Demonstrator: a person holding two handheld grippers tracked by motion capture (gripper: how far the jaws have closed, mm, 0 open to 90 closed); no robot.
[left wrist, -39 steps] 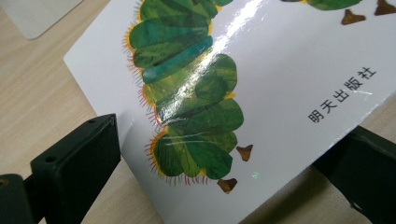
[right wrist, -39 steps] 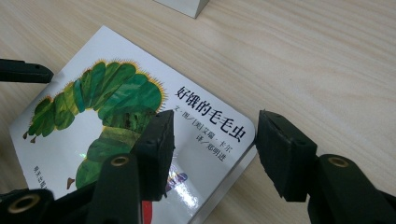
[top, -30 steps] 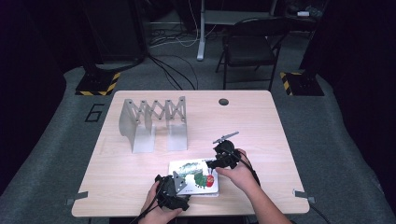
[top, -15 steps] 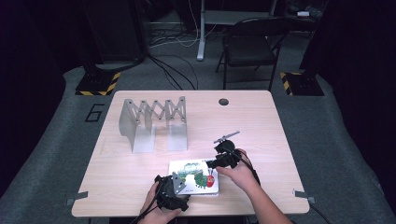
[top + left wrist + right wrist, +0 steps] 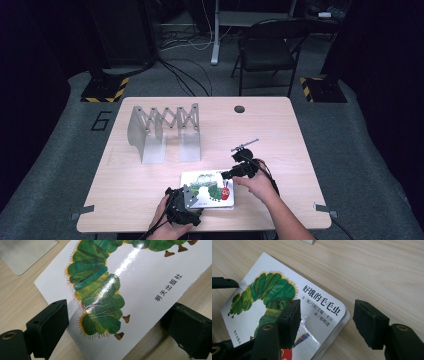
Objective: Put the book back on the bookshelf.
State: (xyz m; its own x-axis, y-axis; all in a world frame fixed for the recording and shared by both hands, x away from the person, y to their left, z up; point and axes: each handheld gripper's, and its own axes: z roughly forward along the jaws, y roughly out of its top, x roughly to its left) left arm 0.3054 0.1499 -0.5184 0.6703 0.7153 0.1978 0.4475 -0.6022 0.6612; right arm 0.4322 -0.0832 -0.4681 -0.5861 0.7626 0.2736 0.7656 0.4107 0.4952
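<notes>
Left gripper nearest, jaws apart, straddling the near corner of one picture book lying flat on the bench, pads not pressing; right gripper beyond, jaws just been opening, one over the cover, one past the book's rounded corner, nothing clamped; judged a release or a re-grip, book not yet lifted; farther from both jaws, one folding metal rack; two grippers counted.
</notes>
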